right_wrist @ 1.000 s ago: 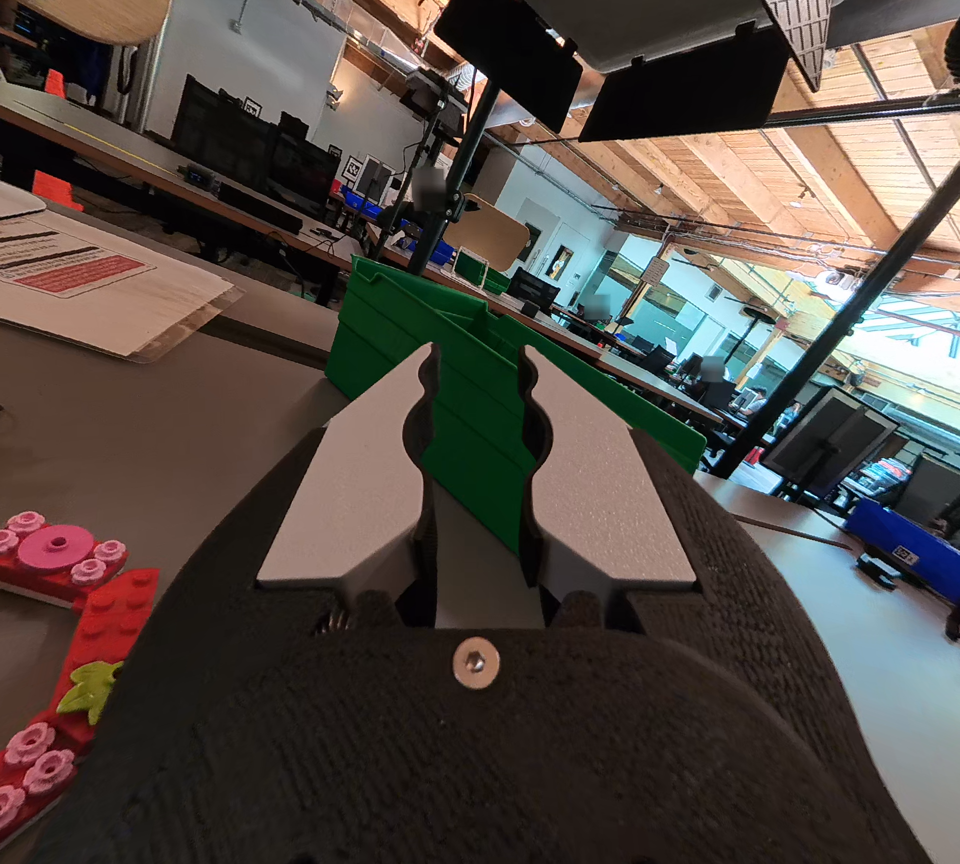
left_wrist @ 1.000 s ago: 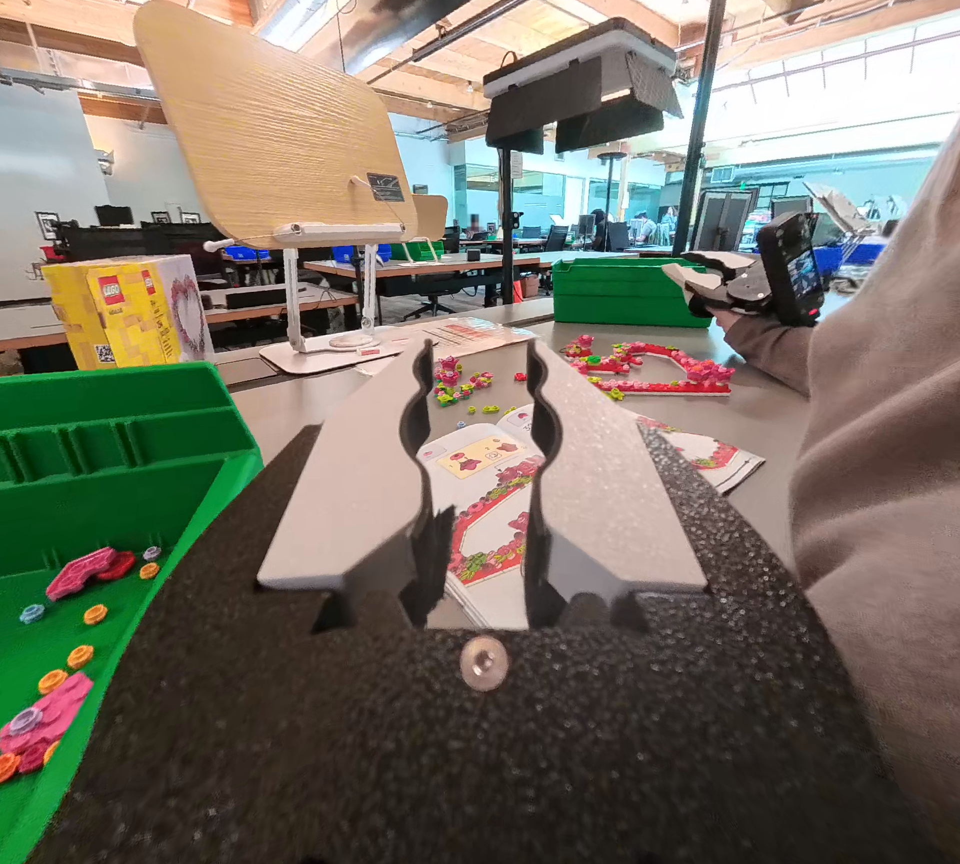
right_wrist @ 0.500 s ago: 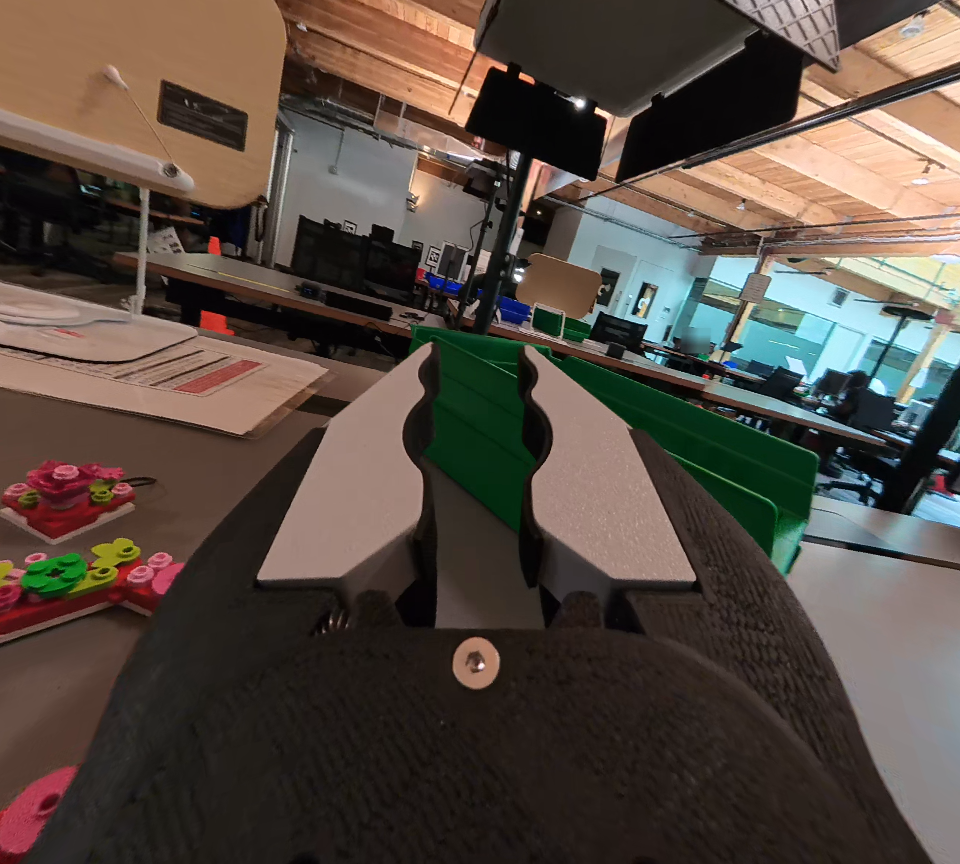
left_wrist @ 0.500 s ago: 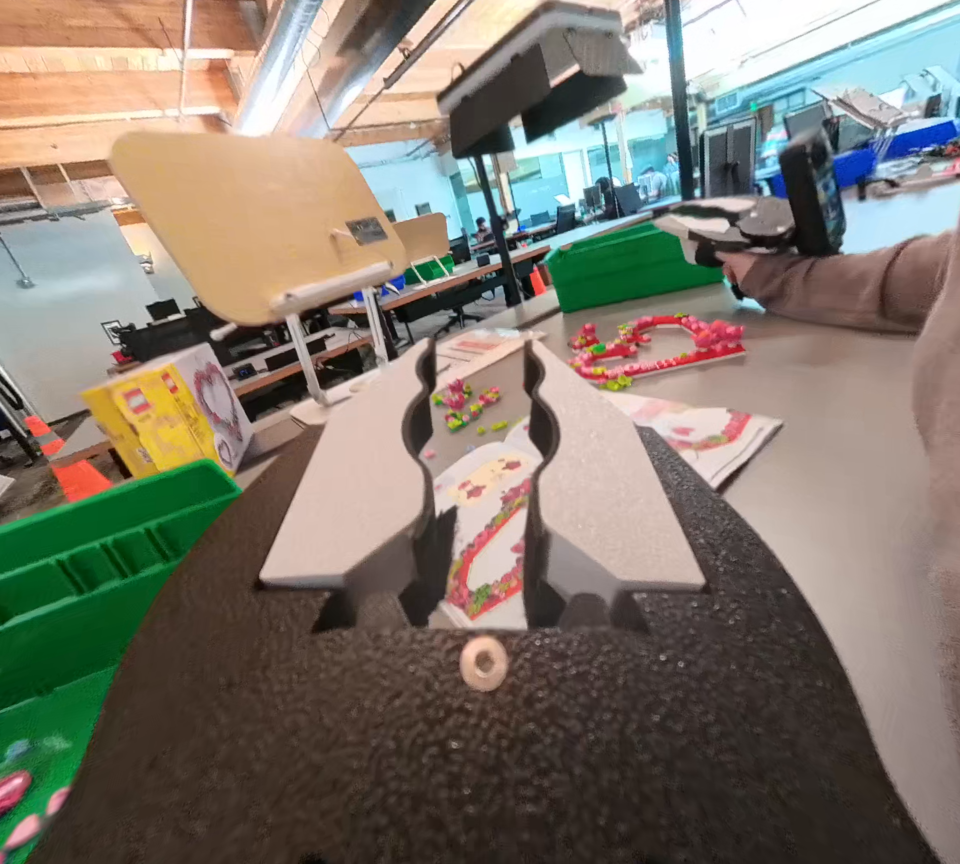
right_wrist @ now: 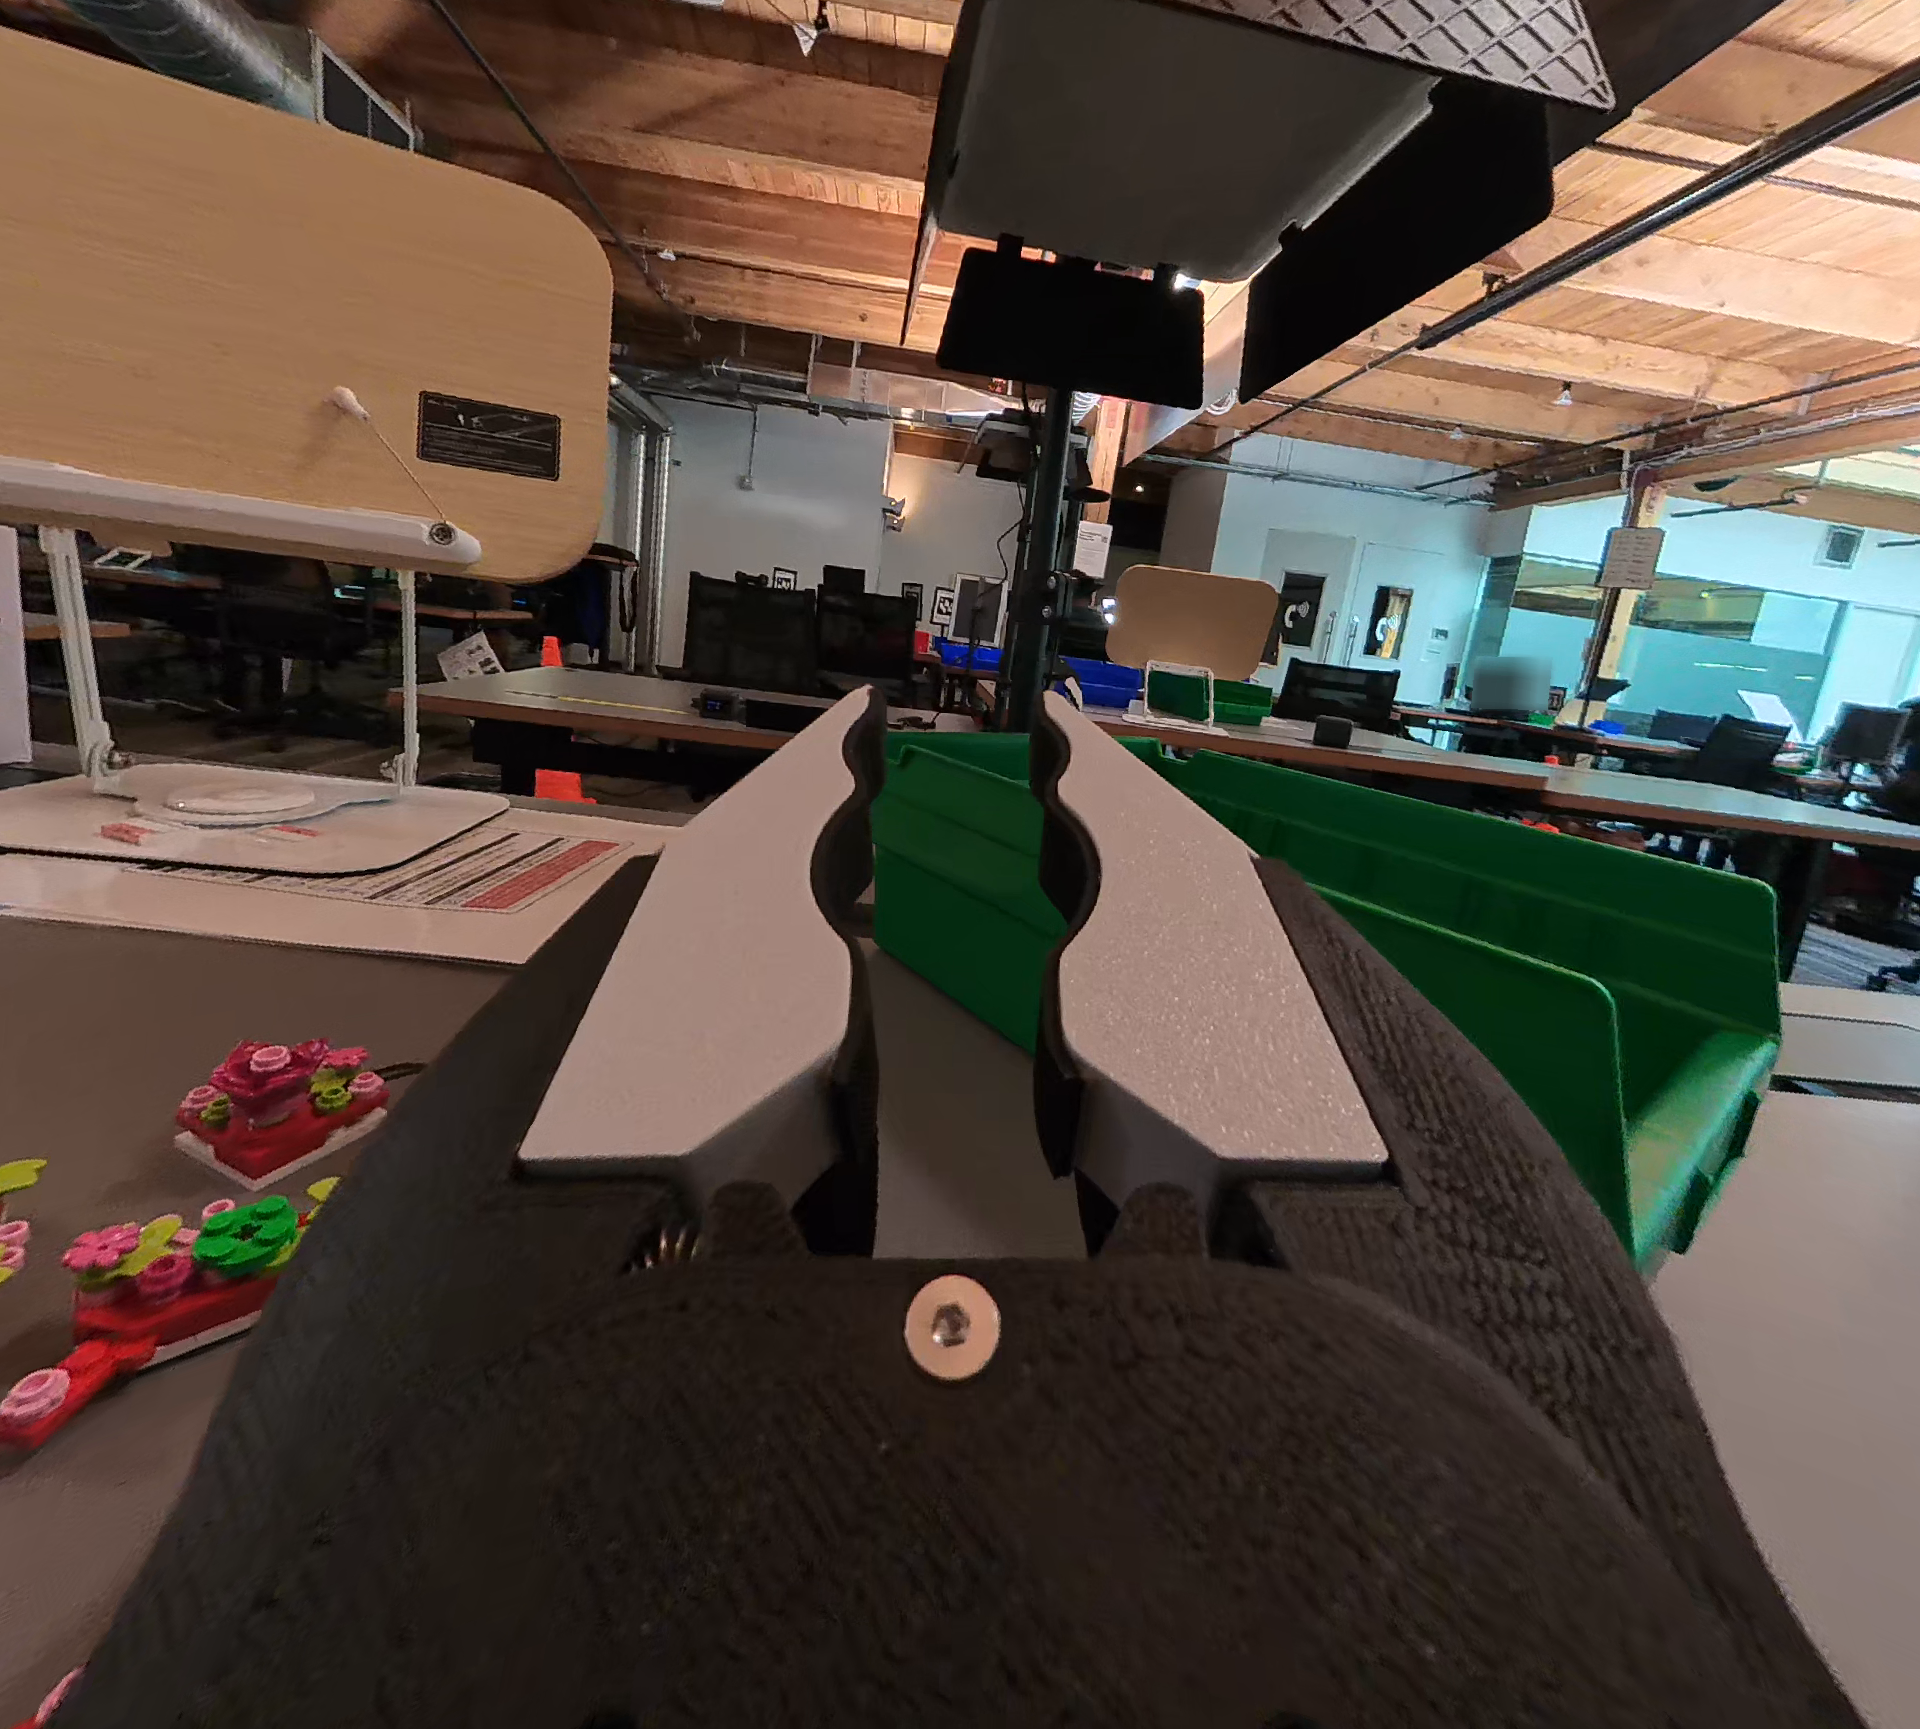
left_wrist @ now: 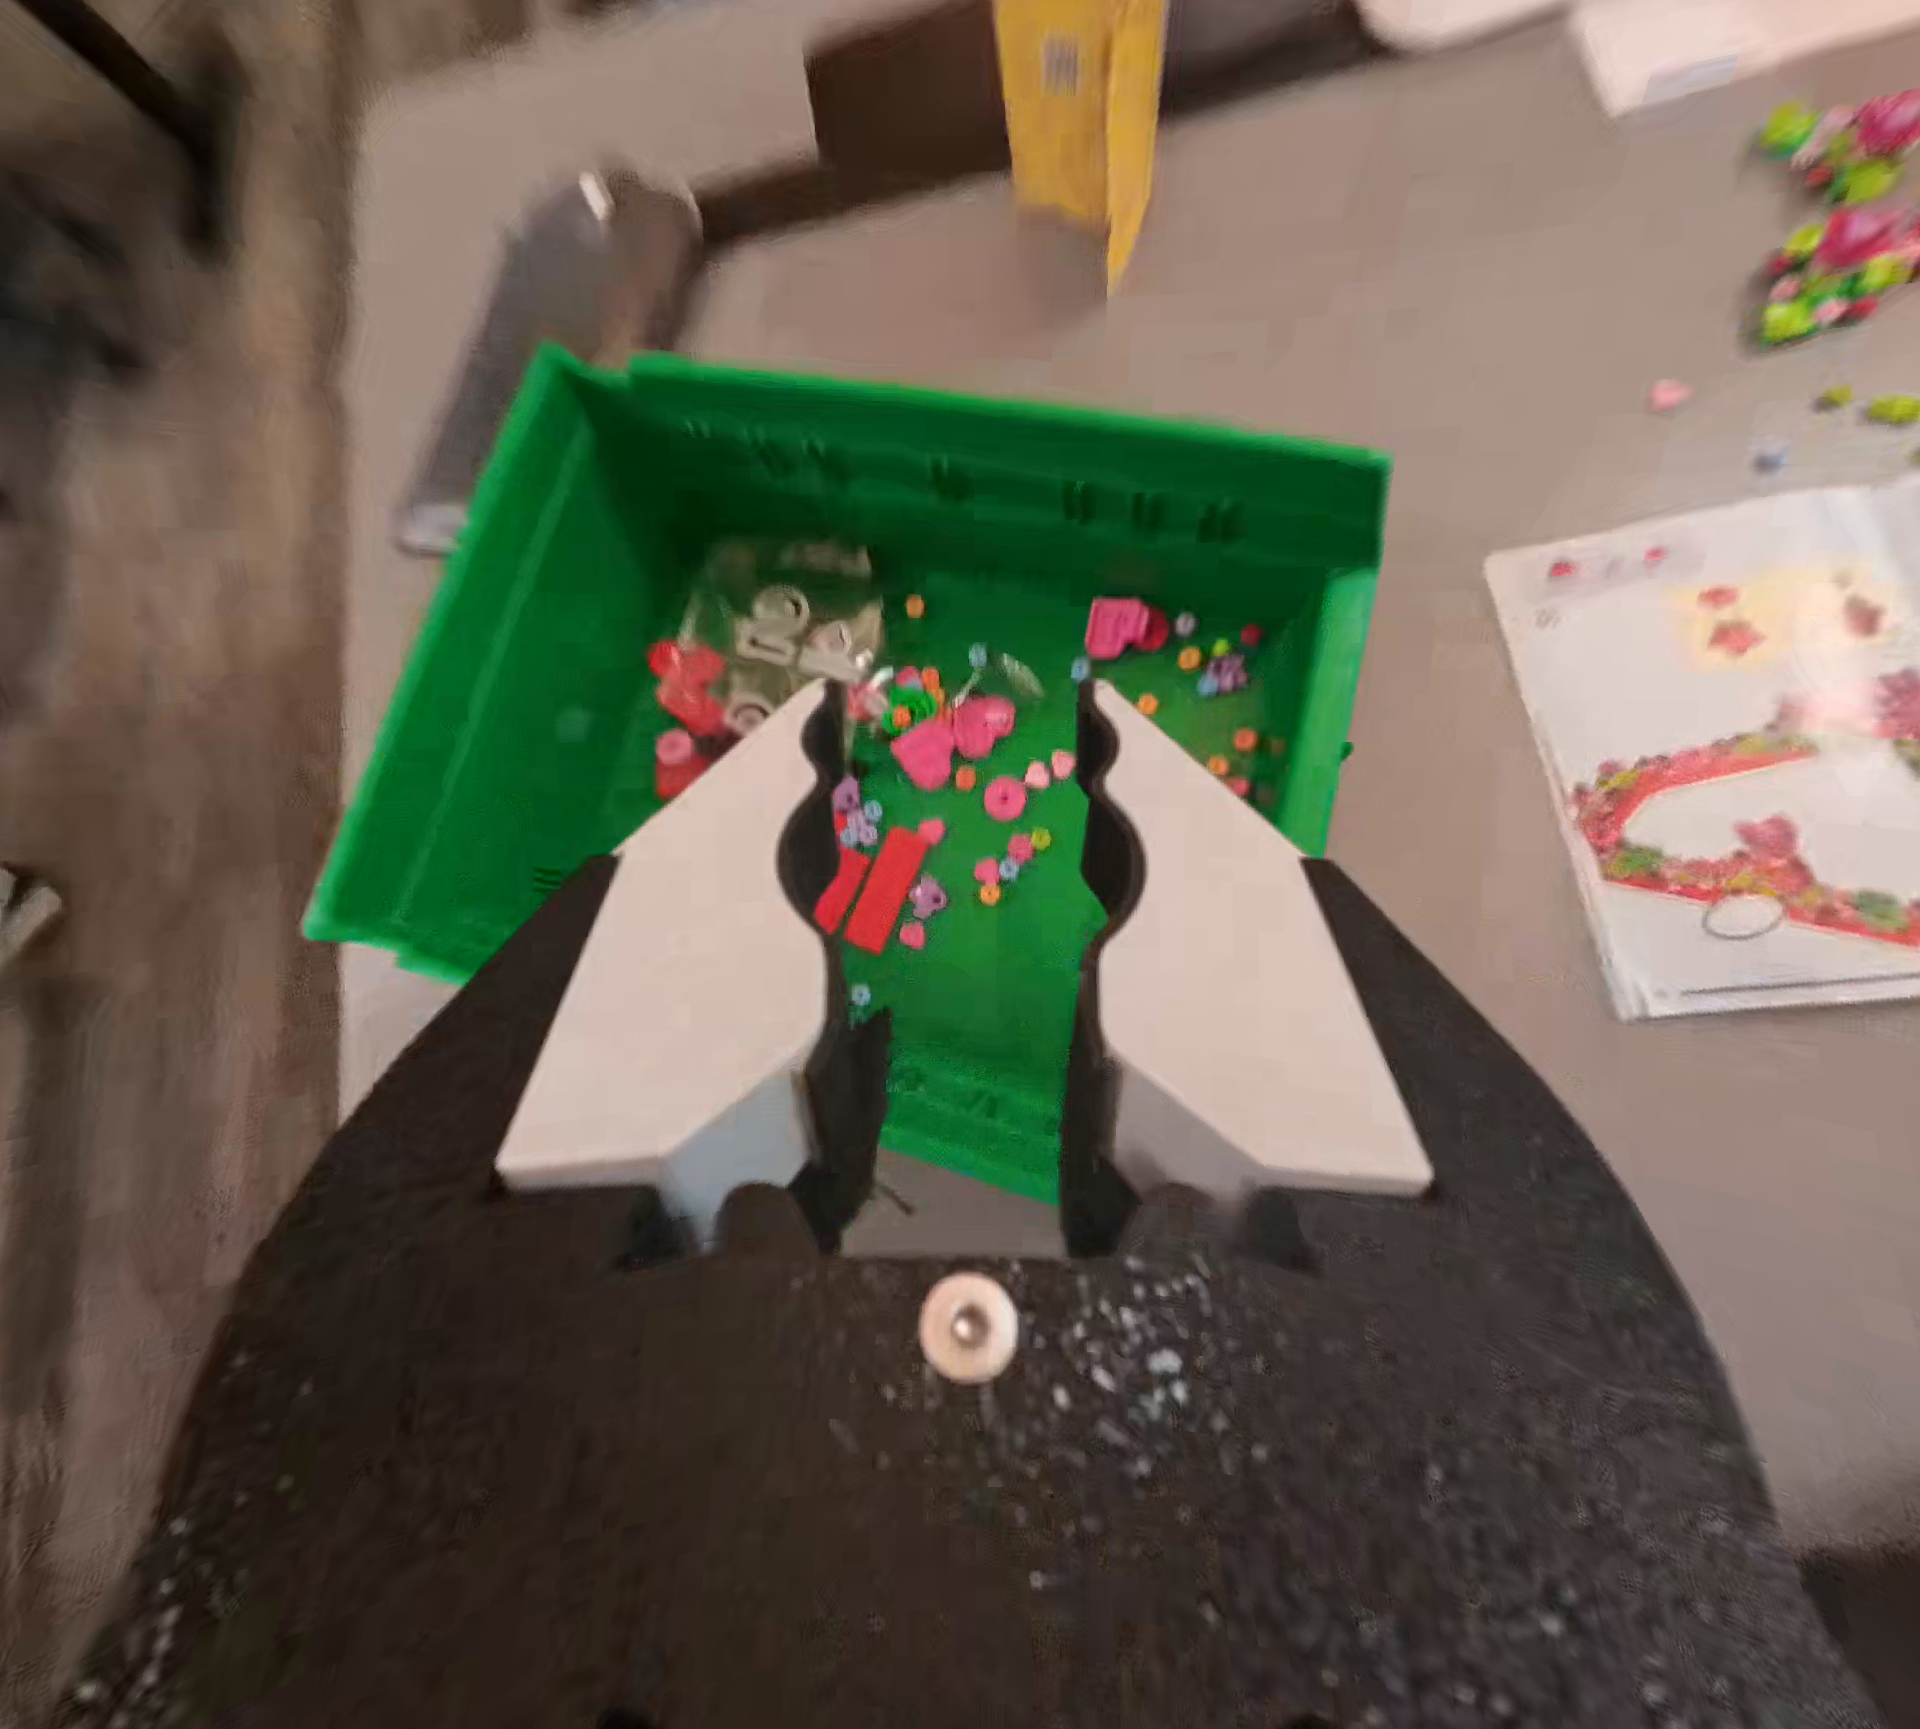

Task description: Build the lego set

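Left gripper [left_wrist: 956,703]: fingers [left_wrist: 717,910] spread wide, nothing between them, hovering above green bin [left_wrist: 468,703], pointed down into it. View blurred by motion. Directly below the gap: loose pieces [left_wrist: 966,765] on the bin floor, pink hearts and round flowers, small orange and lilac studs, two red plates [left_wrist: 873,890] lying side by side, a clear bag [left_wrist: 790,630] with pale parts toward the far wall. Not touching any of it, as far as blur allows.

Right gripper [right_wrist: 956,723]: fingers [right_wrist: 727,973] parted moderately, empty, held low over the bench [right_wrist: 156,1004], aimed level at a second green bin [right_wrist: 1455,931]; contents of that bin hidden by its wall.

Outward, left wrist view: open instruction booklet [left_wrist: 1704,744] flat on the bench right of the bin, yellow box [left_wrist: 1070,17] upright beyond it, small flowered clusters [left_wrist: 1839,225] at far right. Right wrist view: red base sections [right_wrist: 166,1284] with pink flowers and green leaves on the bench at lower left, one separate flower block [right_wrist: 281,1108] just behind, wooden book stand [right_wrist: 260,308] beyond.

Progress, judged: partway. Several decorated sub-assemblies built but lying apart, not joined into one frame. Plenty of pieces left in the bin, one bag seemingly unopened. Likely step in hand: picking the next piece from the bin. Left: fetch, attach, join sections.
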`<state>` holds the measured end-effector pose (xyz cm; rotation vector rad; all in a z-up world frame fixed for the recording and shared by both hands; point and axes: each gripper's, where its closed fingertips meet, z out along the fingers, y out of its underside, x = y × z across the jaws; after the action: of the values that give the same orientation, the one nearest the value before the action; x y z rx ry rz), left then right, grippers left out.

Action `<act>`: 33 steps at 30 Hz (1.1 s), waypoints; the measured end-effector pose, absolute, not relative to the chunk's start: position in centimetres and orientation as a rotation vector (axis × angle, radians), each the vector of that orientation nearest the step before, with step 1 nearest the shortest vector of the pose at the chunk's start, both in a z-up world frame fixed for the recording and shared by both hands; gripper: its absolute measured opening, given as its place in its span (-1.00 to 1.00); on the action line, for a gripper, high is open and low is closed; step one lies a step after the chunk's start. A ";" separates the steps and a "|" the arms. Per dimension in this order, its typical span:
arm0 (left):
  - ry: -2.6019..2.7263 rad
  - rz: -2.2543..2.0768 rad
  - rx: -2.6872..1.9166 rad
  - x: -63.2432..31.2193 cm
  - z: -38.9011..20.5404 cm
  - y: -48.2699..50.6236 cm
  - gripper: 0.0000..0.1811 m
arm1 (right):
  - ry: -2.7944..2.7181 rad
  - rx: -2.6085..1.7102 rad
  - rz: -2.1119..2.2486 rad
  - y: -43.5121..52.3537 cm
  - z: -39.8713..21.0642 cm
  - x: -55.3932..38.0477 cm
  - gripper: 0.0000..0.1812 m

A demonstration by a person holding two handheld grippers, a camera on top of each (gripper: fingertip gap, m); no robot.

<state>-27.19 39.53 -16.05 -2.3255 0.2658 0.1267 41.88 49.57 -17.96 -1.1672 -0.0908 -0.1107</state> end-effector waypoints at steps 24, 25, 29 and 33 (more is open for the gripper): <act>-0.190 -0.049 -3.041 -36.2 -32.2 42.8 -0.66 | -0.081 -1.184 -0.089 49.9 -18.3 42.0 -0.73; -0.198 -0.045 -3.053 -36.3 -32.4 42.6 -0.66 | -0.080 -1.185 -0.088 49.9 -18.3 42.0 -0.73; -0.227 -0.066 -3.021 -36.6 -32.6 43.1 -0.67 | -0.083 -1.188 -0.089 50.0 -18.3 41.9 -0.73; -0.225 -0.074 -3.003 -36.9 -32.6 43.4 -0.75 | -0.081 -1.190 -0.088 50.0 -18.4 41.9 -0.73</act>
<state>-36.88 43.36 -32.65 -3.0031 -0.2251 -0.0741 41.94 49.98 -18.36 -1.1905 -0.0808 -0.0884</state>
